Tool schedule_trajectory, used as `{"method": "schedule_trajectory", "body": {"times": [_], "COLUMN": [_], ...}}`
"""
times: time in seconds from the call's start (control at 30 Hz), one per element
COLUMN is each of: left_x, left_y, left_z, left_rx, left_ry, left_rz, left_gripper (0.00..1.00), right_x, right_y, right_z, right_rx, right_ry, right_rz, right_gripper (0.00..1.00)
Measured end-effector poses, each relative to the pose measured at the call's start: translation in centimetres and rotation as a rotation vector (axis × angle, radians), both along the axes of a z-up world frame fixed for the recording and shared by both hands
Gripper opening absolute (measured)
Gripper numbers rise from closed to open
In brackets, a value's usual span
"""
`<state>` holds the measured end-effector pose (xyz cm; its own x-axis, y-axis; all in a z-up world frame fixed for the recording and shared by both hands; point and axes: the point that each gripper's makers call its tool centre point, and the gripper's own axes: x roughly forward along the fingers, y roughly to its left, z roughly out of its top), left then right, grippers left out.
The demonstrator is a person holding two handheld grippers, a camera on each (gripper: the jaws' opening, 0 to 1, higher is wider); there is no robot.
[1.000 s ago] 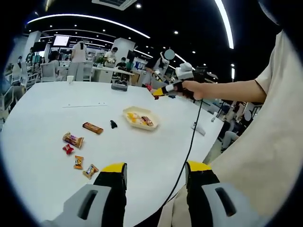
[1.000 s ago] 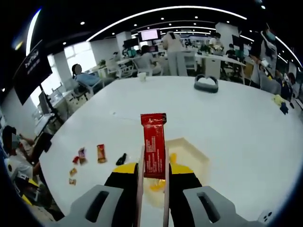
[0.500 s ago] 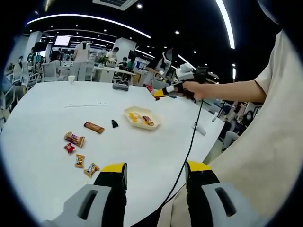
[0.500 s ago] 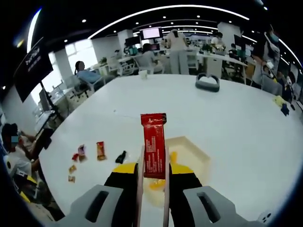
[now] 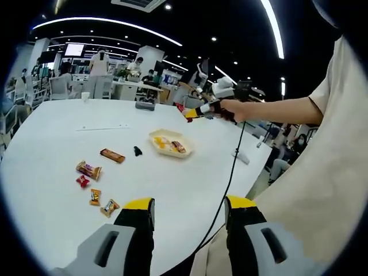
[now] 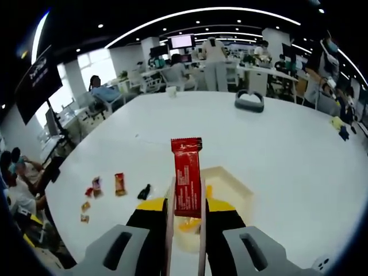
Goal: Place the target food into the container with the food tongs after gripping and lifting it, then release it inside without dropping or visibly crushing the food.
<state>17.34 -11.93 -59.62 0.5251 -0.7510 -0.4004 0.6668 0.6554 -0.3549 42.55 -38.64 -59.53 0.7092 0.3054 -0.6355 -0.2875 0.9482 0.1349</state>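
White table carries it all. Right hand-held gripper squeezes the food tongs onto a red snack bar, upright above the container; left hand-held gripper gapes empty. Advice: lower into the container before easing grip.

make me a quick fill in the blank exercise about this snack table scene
1. The right gripper holds tongs that pinch a snack bar in a ____ wrapper.
2. The left gripper has its jaws ____, with nothing between them.
3. The pale tray on the white table already holds ____.
4. The held bar hangs ____ the tray.

Missing words: red; open; snacks; above
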Motion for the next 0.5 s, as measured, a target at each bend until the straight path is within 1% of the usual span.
{"method": "schedule_trajectory", "body": {"times": [0.5], "left_x": [-0.03], "left_y": [0.3], "left_z": [-0.26], "left_rx": [-0.003], "left_ry": [0.005], "left_rz": [0.012], "left_gripper": [0.48], "right_x": [-0.06], "right_y": [0.54], "right_z": [-0.26], "right_rx": [0.003], "right_ry": [0.002], "right_rz": [0.003], "right_gripper": [0.25]}}
